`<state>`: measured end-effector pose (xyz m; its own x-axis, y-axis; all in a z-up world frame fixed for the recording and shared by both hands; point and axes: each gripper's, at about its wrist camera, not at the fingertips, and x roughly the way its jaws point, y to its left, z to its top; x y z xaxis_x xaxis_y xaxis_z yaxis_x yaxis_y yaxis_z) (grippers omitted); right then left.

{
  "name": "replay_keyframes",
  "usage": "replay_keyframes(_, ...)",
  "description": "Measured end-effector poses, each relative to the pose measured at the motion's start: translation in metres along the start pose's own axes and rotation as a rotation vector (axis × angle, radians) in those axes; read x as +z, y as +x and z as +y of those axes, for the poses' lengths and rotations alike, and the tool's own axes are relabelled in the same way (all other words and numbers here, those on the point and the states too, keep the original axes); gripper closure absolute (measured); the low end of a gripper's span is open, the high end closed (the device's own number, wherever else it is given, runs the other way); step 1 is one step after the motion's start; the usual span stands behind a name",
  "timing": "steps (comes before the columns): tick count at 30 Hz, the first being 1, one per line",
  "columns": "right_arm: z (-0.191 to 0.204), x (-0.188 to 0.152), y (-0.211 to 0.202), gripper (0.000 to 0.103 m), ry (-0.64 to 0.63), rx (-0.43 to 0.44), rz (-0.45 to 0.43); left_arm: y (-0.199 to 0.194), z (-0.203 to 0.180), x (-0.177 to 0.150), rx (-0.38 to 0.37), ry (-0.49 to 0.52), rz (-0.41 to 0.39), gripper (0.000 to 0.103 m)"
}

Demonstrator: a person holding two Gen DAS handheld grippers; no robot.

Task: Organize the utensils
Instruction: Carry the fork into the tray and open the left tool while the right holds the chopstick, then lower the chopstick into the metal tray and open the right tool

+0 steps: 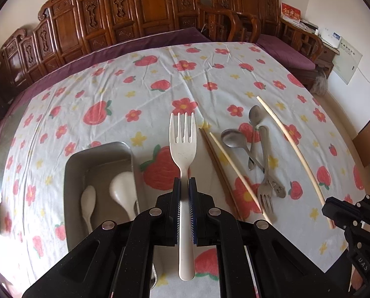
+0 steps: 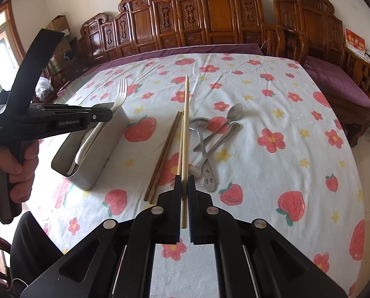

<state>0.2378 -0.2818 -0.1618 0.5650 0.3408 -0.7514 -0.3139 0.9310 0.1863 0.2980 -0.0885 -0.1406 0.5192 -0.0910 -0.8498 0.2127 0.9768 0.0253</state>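
My left gripper is shut on a cream plastic fork, held in the air just right of a metal tray that holds two white spoons. My right gripper is shut on a pale chopstick, which also shows in the left wrist view. On the cloth lie a pair of brown chopsticks, another pale chopstick, two metal spoons and a metal fork. The left gripper with the fork shows above the tray in the right wrist view.
The table carries a white cloth with strawberries and flowers. Carved wooden chairs with purple cushions stand along the far edge and the right side. A person's hand holds the left gripper's handle.
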Motion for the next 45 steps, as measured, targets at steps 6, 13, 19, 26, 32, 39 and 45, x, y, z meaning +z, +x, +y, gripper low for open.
replay_keyframes(6, 0.014, -0.001, -0.002, 0.097, -0.029, 0.011, -0.004, -0.009, 0.022, -0.008, 0.011, -0.023, -0.010, 0.097)
replay_keyframes(13, 0.030, -0.003, -0.002, 0.097, -0.062, 0.027, -0.004, -0.010, 0.051, -0.024, 0.027, -0.057, -0.003, 0.097)
replay_keyframes(19, 0.049, -0.004, 0.000, 0.097, -0.096, 0.036, 0.000, -0.002, 0.080, -0.038, 0.053, -0.087, 0.021, 0.097)
replay_keyframes(26, 0.073, -0.002, 0.007, 0.097, -0.112, 0.055, 0.008, 0.006, 0.103, -0.046, 0.075, -0.114, 0.037, 0.097)
replay_keyframes(32, 0.091, 0.007, 0.015, 0.097, -0.102, 0.084, 0.005, 0.010, 0.111, -0.047, 0.072, -0.131, 0.038, 0.097)
replay_keyframes(39, 0.120, 0.016, 0.028, 0.097, -0.121, 0.112, 0.013, 0.005, 0.122, -0.050, 0.052, -0.155, 0.021, 0.084)
replay_keyframes(45, 0.141, 0.020, 0.043, 0.097, -0.126, 0.125, 0.031, -0.015, 0.135, -0.059, 0.042, -0.156, -0.025, 0.079)
